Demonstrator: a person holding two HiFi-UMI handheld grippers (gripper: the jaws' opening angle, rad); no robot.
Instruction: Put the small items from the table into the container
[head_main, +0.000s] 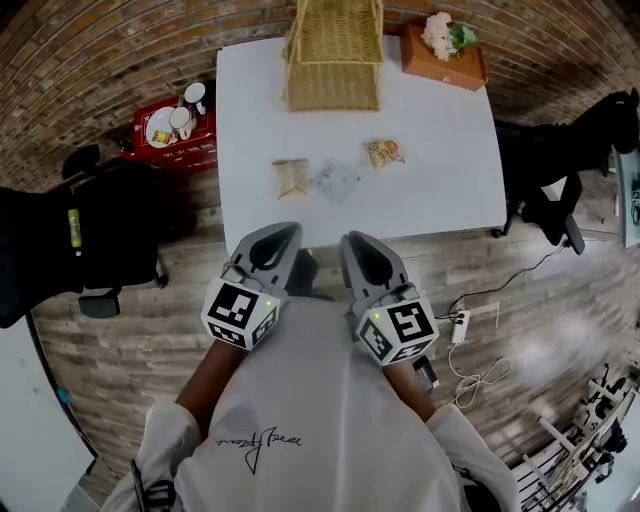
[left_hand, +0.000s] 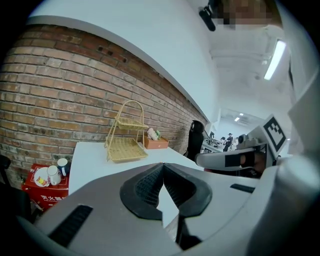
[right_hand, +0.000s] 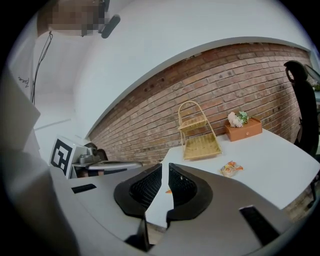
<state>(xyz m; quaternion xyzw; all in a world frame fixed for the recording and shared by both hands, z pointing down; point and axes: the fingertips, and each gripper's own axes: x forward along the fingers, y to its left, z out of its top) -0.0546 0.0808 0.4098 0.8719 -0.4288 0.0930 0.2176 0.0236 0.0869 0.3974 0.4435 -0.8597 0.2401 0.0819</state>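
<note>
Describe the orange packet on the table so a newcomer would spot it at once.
On the white table, three small items lie in front of the wicker rack. The snack packet is the rightmost, nearest the flower box. It alone is bright orange; the others are a clear wrapper and a beige packet.

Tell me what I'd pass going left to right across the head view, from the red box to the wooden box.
red box holding mugs → tan snack packet → clear wrapper → orange snack packet → wooden box with flowers. The wicker rack overlaps several of these, so it is left out.
</note>
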